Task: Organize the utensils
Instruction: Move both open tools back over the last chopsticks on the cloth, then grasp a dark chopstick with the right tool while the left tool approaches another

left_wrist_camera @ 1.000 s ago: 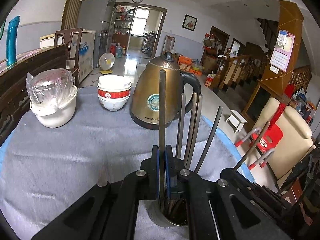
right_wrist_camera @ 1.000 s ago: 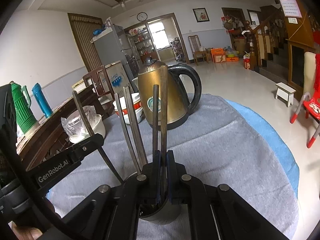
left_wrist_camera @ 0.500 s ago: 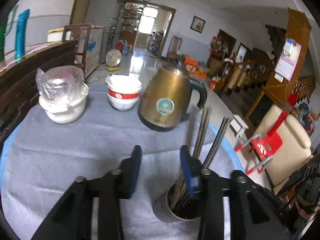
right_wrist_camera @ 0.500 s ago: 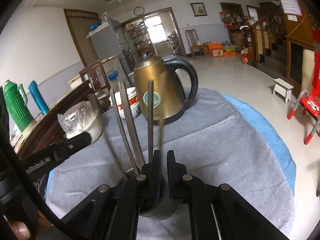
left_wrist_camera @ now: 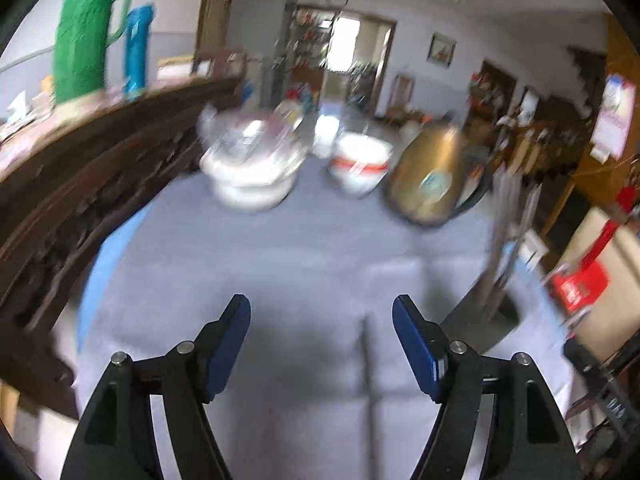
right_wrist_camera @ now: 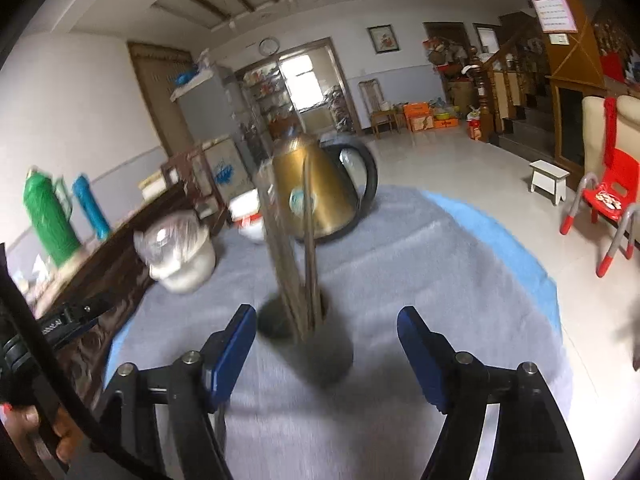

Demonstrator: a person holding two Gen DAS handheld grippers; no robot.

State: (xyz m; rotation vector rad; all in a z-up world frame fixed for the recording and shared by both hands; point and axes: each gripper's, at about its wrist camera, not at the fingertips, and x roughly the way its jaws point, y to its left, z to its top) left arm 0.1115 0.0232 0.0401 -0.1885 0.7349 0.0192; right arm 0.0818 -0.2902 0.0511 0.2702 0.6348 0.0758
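A metal cup (right_wrist_camera: 316,344) holding several metal chopsticks (right_wrist_camera: 296,264) stands on the grey cloth just ahead of my right gripper (right_wrist_camera: 326,334), which is open and empty. In the left wrist view the same cup (left_wrist_camera: 486,320) and chopsticks (left_wrist_camera: 506,236) sit to the right, blurred. My left gripper (left_wrist_camera: 322,326) is open and empty over bare cloth, left of the cup.
A gold kettle (right_wrist_camera: 320,188) stands behind the cup. Stacked white bowls (left_wrist_camera: 360,164) and a wrapped white pot (left_wrist_camera: 252,172) stand further left. A dark wooden bench (left_wrist_camera: 80,168) with green and blue flasks runs along the left. The table edge (right_wrist_camera: 532,264) curves on the right.
Both grippers let go of the chopsticks they held in the cup and opened wide. Both pulled back from the cup; the left swung away to the left.
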